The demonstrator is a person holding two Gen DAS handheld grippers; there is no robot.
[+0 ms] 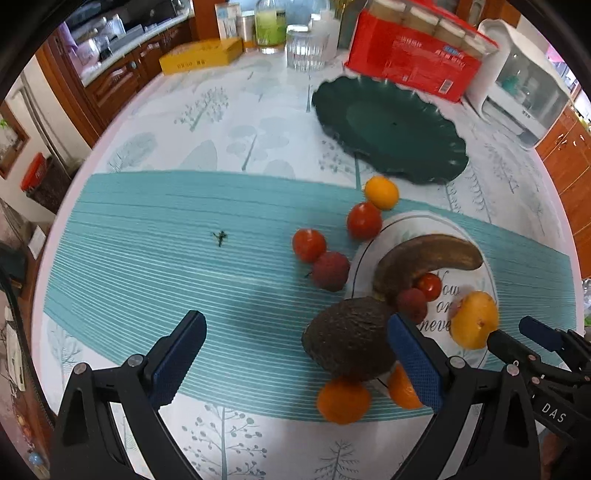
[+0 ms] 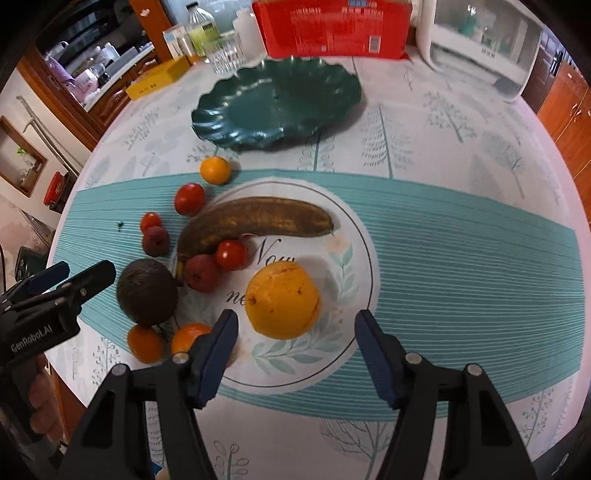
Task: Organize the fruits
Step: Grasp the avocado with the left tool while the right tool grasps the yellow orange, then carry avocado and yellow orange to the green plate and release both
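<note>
A white plate [image 2: 354, 258] holds a brown banana [image 2: 258, 221], a large yellow orange [image 2: 282, 299], a cherry tomato [image 2: 231, 254] and a lychee [image 2: 201, 273]. An avocado [image 2: 147, 291], small oranges [image 2: 146, 343], tomatoes [image 2: 189, 198] and a lychee [image 2: 156, 240] lie left of it on the mat. An empty dark green plate [image 2: 277, 107] sits behind. My right gripper [image 2: 295, 347] is open, just in front of the yellow orange. My left gripper [image 1: 295, 354] is open, left of the avocado [image 1: 347, 339], its right finger beside it.
A red box [image 2: 332, 26], a white appliance [image 2: 480, 44], a glass [image 2: 223, 55], bottles and a yellow box [image 2: 159, 79] stand along the far edge of the table. The teal striped mat [image 1: 166, 251] runs across the table. Wooden cabinets surround it.
</note>
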